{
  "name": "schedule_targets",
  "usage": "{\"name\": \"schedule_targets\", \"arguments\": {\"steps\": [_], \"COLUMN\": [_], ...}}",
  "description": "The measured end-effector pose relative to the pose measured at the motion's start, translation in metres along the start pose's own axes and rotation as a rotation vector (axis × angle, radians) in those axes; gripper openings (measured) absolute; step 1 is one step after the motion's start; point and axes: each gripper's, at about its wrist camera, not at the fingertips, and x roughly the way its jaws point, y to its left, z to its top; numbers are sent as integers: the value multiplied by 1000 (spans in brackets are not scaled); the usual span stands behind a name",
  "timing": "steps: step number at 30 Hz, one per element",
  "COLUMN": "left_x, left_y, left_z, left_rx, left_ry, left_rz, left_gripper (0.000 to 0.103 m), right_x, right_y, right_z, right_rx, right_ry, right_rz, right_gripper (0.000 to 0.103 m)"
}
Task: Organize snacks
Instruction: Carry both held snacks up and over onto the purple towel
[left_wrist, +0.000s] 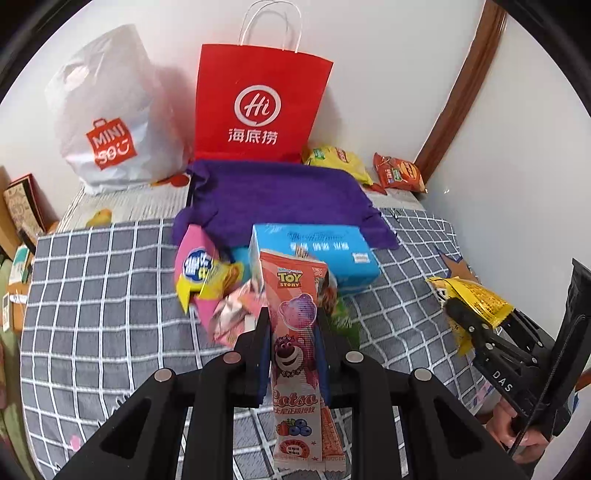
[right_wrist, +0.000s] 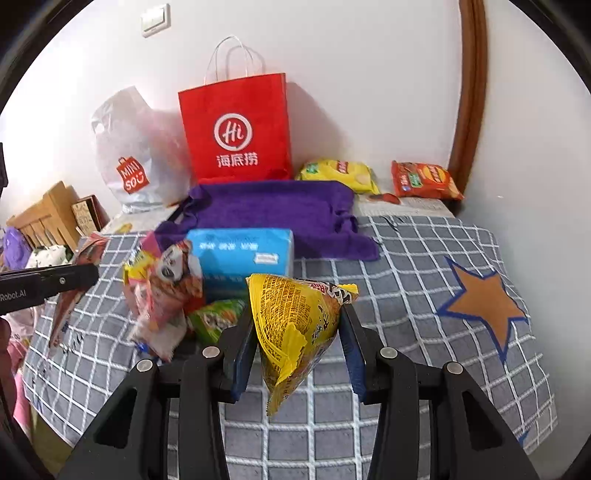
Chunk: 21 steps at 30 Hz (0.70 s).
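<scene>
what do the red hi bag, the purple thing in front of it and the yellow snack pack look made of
Red bag: matte paper, likely; crisp folds, twisted white handles.
Purple cloth: soft fuzzy fabric, maybe a towel; limp edges.
Yellow snack pack: glossy plastic film, crinkled, in the right gripper.

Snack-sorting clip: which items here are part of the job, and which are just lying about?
Job:
- Lotso snack stick in left hand-held gripper
- yellow snack packet in right hand-held gripper
- snack pile
- chip bags
- red paper bag

Lying about:
- purple towel
- blue tissue pack
</scene>
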Motion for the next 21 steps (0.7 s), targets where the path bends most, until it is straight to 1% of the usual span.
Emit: {"name": "schedule_targets", "arguments": {"steps": [9, 13, 21], "left_x": [6, 6, 9], "left_y": [0, 1, 7], "left_z": [36, 51, 71], "left_rx": [3, 9, 3], "left_ry": [-3, -11, -13], "left_rz": [-25, -25, -32], "left_gripper": [20, 20, 20], "right_x": [14, 21, 37], "right_y": [13, 19, 24], "right_z": [31, 46, 74], "right_rx": [-48, -60, -40], "right_ry": [-13, -9, 0], "right_rz": [-3, -11, 4], "right_gripper": [43, 43, 43]}}
